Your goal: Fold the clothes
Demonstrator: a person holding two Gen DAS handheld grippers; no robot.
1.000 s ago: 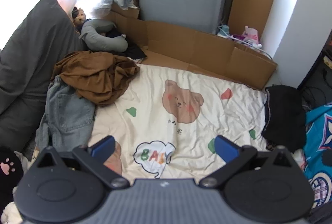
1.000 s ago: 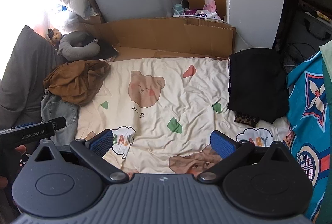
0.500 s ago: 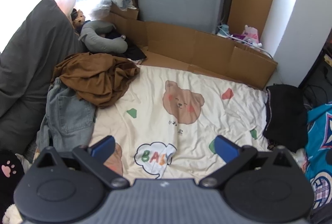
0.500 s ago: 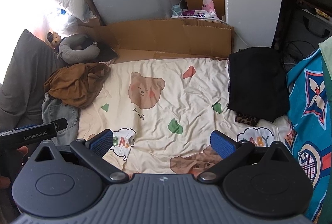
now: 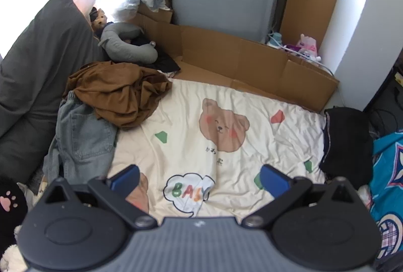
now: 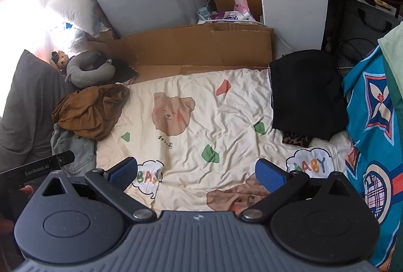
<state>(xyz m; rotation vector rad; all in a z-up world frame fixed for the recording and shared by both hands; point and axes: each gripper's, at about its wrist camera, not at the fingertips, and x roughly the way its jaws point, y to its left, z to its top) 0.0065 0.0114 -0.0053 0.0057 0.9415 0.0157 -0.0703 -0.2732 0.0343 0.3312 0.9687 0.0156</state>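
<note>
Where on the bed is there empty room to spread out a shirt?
The middle of the bear blanket is bare, between the brown garment on the left and the black folded pile on the right, up to the cardboard. The left edge is crowded: the brown garment lies on the jeans, beside the grey pillow.

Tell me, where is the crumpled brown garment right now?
The crumpled brown garment lies at the left edge of the cream bear-print sheet, on top of the grey-blue jeans, just below the grey neck pillow.
</note>
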